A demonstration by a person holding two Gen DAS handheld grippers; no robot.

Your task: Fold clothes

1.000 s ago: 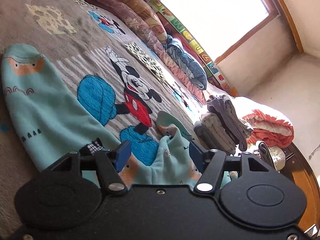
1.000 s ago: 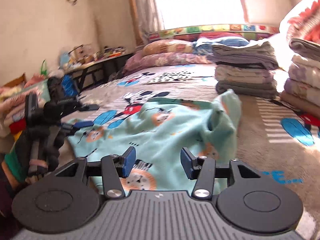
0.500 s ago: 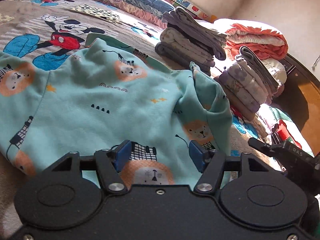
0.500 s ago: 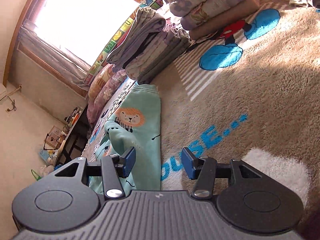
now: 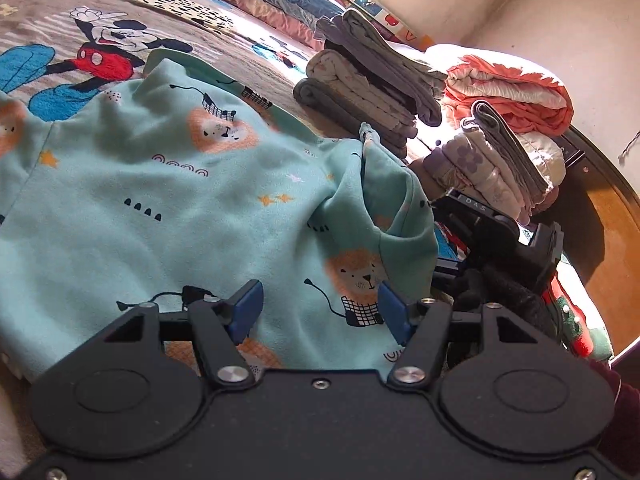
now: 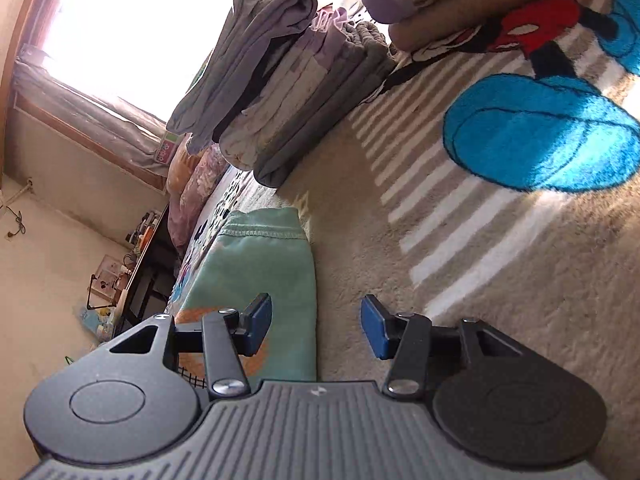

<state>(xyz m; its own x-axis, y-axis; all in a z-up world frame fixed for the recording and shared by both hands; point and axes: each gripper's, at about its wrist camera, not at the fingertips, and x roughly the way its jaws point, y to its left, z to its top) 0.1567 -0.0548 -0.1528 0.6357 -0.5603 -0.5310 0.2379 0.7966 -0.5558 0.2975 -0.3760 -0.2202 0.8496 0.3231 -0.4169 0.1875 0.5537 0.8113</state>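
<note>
Both wrist views low over the teal garment (image 5: 168, 200), the right view rolled sideways.

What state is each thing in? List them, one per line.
left gripper: open, holding nothing, over the garment.
right gripper: open, holding nothing.
teal lion-print garment: spread on the blanket, right edge rumpled, not yet folded.
grey and white stack: folded, piled.
purple-flower stack: folded, piled.
coral blanket: folded, bunched.

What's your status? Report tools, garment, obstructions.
Left tool open over teal lion-print garment. Right tool open, empty, beside its hemmed end. Folded stacks nearby, clear of the garment.
</note>
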